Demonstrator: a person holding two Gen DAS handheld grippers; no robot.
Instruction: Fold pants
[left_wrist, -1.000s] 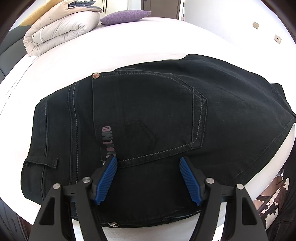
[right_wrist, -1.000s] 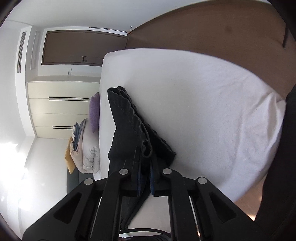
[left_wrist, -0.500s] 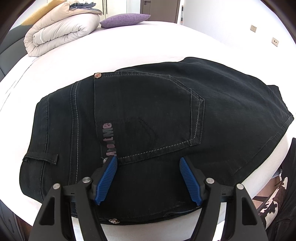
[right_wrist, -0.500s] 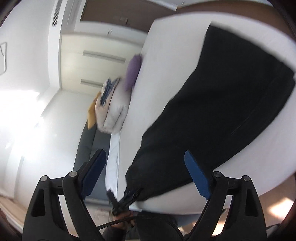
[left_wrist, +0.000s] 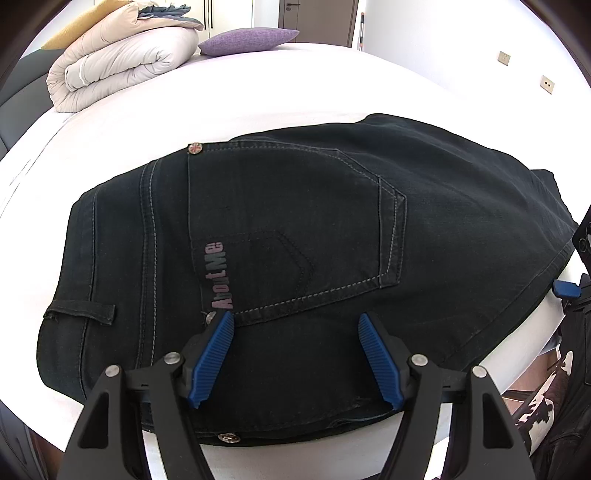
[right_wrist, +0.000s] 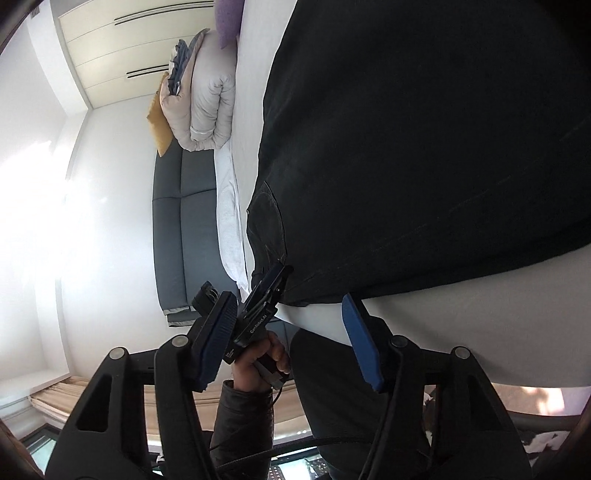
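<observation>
Black jeans (left_wrist: 295, 229) lie folded on the white bed (left_wrist: 258, 96), back pocket and an "AboutMe" label facing up. My left gripper (left_wrist: 294, 319) hovers open over their near edge, its blue pads apart and gripping no cloth. In the right wrist view the same jeans (right_wrist: 424, 147) fill the upper right. My right gripper (right_wrist: 288, 306) sits off the bed's near edge with its jaws closing and nothing held between them. Its blue fingertip (left_wrist: 567, 288) shows at the right border of the left wrist view. A hand (right_wrist: 266, 354) holds the left gripper (right_wrist: 266, 295) at the jeans' corner.
A rolled beige duvet (left_wrist: 122, 62) and a purple pillow (left_wrist: 247, 38) lie at the bed's far side. A grey padded headboard (right_wrist: 184, 221) runs along the bed's left side. The person's dark trouser leg (right_wrist: 351, 387) stands against the near mattress edge.
My right gripper let go of the bunched jeans, opened wide, and swung away to the bed's near edge. The jeans' right end now lies flat. My left gripper stayed put.
</observation>
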